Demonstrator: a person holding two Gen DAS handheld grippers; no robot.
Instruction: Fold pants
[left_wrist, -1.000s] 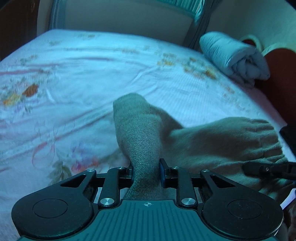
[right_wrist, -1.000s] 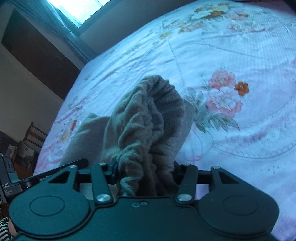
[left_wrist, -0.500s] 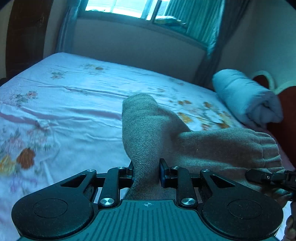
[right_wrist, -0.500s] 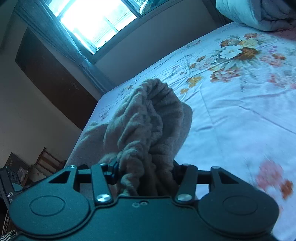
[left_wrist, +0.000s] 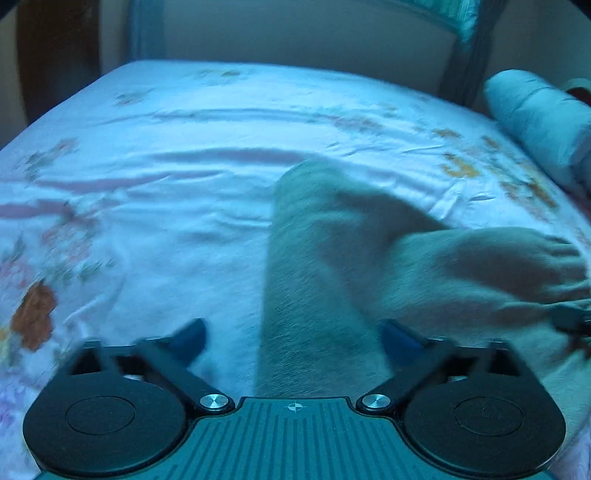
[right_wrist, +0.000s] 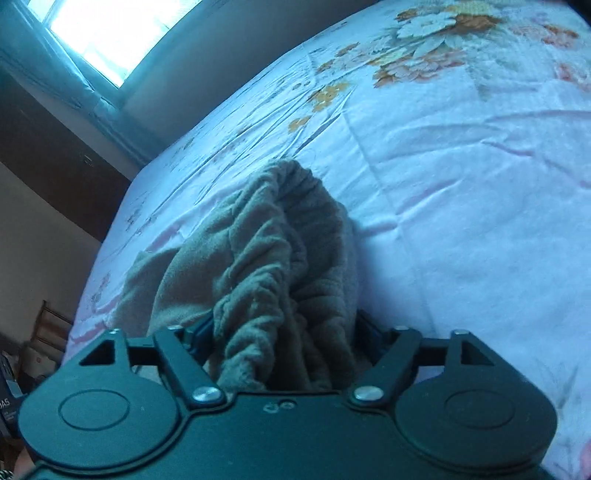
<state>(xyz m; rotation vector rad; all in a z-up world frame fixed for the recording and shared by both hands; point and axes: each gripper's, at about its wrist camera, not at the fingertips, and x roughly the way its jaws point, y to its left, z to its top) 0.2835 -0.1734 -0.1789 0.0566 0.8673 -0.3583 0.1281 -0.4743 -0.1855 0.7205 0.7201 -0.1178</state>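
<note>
Pants (left_wrist: 317, 266) between spread left gripper (left_wrist: 291, 338) fingers

Left gripper (left_wrist: 293, 338) with black linkage arms, blue finger pads (left_wrist: 188, 341), round black discs, silver screws, ribbed teal body with small crosshair mark, right gripper (right_wrist: 284, 334) matching, black arms, silver screws, smooth dark body

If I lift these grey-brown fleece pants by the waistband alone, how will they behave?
The grey-brown fleece pants will probably sag limply: they bunch in soft folds at the right tool. The fuzzy knit likely grips rather than slips. The leg lying loose between the open left tool fingers would likely trail behind.
</note>
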